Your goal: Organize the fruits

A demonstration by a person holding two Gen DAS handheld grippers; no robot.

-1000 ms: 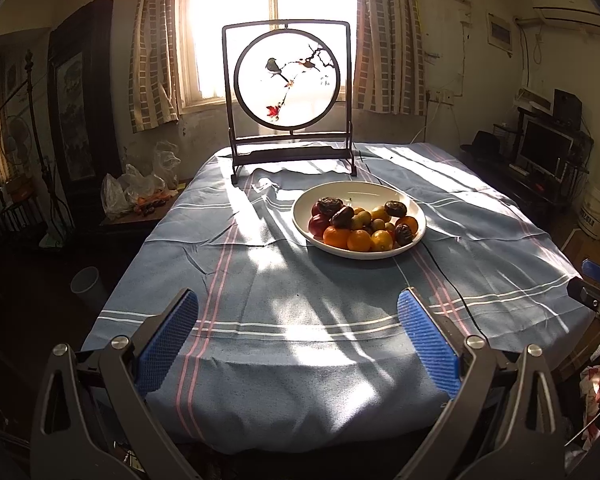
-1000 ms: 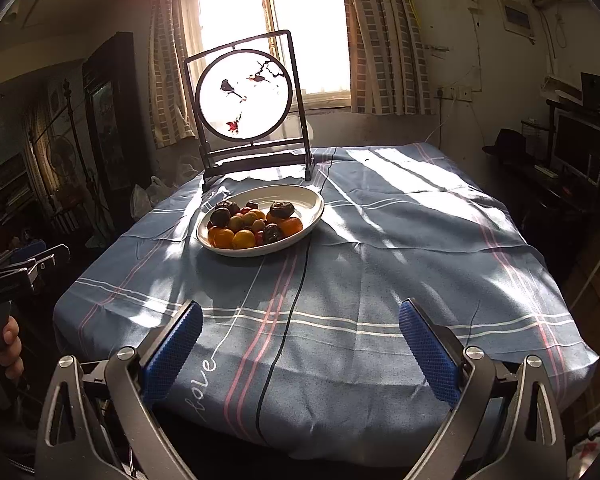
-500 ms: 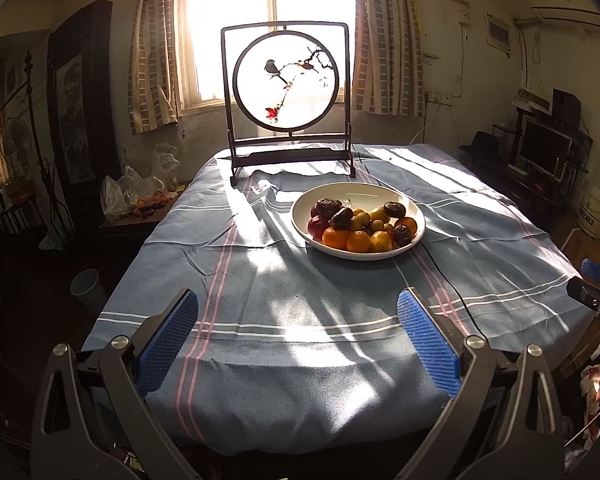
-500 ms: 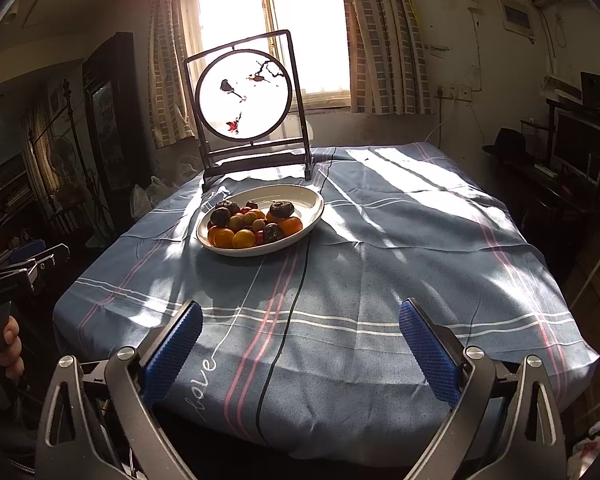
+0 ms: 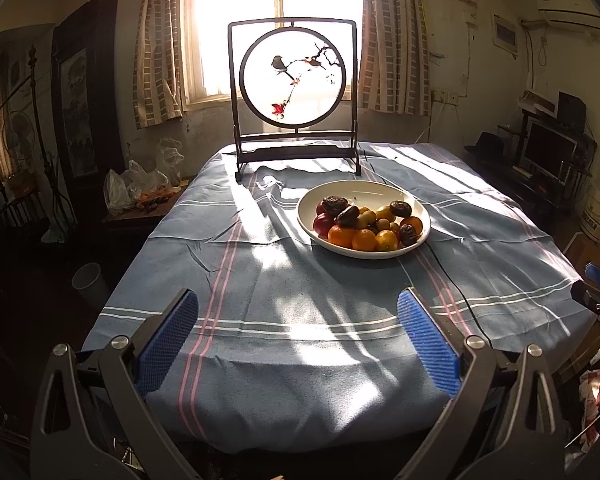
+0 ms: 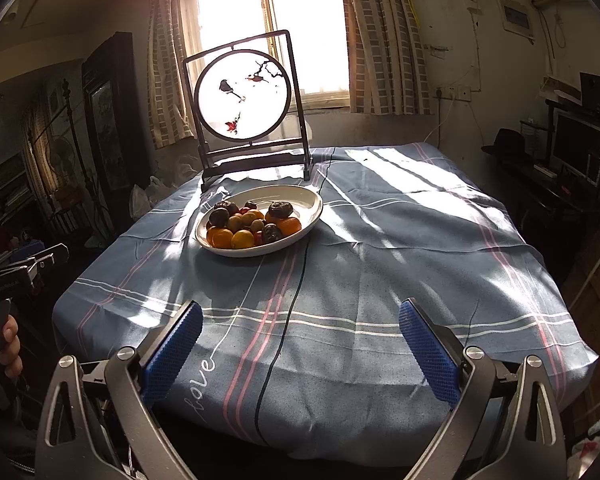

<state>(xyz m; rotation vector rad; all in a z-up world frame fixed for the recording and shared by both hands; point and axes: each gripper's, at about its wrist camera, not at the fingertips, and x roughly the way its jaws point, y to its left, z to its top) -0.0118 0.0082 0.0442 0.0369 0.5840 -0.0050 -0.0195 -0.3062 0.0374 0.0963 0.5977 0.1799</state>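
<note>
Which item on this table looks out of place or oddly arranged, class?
A thin black cable runs across the blue striped tablecloth and under the white fruit bowl. The fruit is heaped unsorted toward one side.

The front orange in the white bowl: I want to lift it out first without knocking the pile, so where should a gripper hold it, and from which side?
Grip the front orange across its widest part, coming from above and the near side. It sits at the near rim of the bowl, its top exposed, while other fruit crowds behind it. The open right gripper looks better placed.
</note>
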